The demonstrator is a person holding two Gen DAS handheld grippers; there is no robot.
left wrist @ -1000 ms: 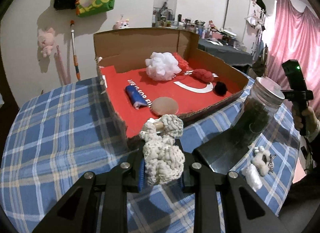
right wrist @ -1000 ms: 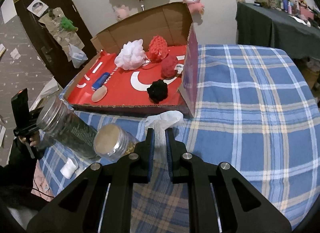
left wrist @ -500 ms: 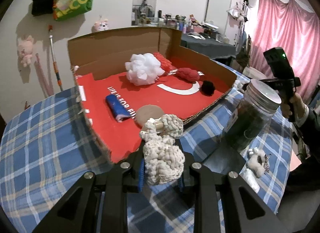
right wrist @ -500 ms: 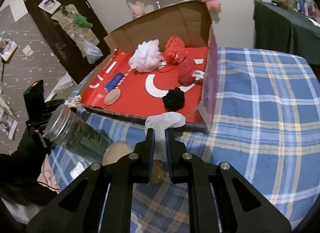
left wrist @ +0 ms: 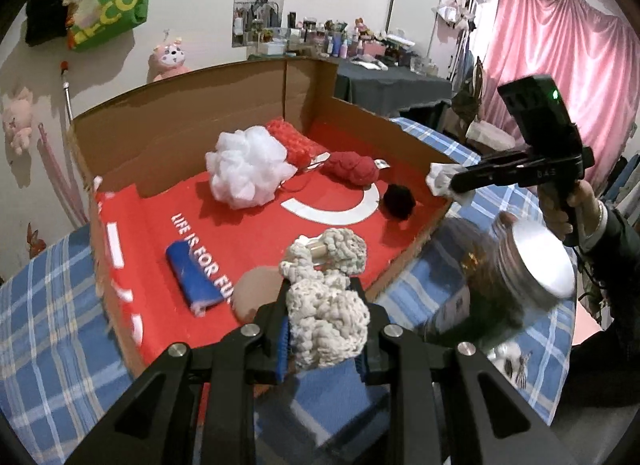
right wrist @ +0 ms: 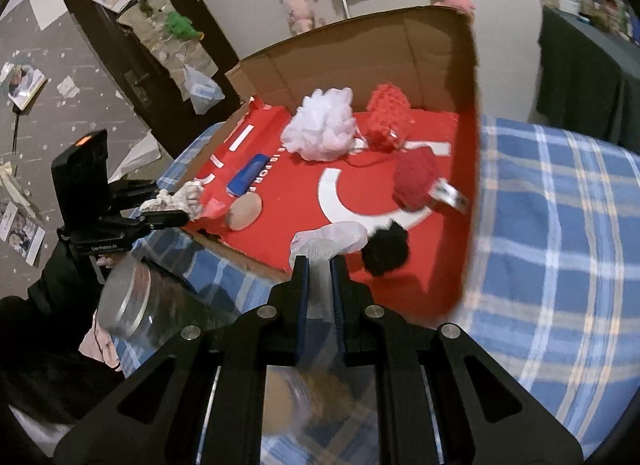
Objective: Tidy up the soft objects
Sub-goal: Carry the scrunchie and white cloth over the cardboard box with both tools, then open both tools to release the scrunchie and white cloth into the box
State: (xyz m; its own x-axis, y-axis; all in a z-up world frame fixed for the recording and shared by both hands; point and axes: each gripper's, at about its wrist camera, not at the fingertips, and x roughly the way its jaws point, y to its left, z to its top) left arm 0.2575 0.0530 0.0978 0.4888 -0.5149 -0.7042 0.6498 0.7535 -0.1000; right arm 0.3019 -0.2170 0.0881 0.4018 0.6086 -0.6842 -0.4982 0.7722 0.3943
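From my left wrist feed, the cream knitted toy hides its lower part between my pads. It covers part of the tan round pad at the near edge of the cardboard box. The glass jar is smeared with blur. The small white thing behind it is too blurred to name. The white cloth disappears between my right fingers, and the printed lettering is partly covered.
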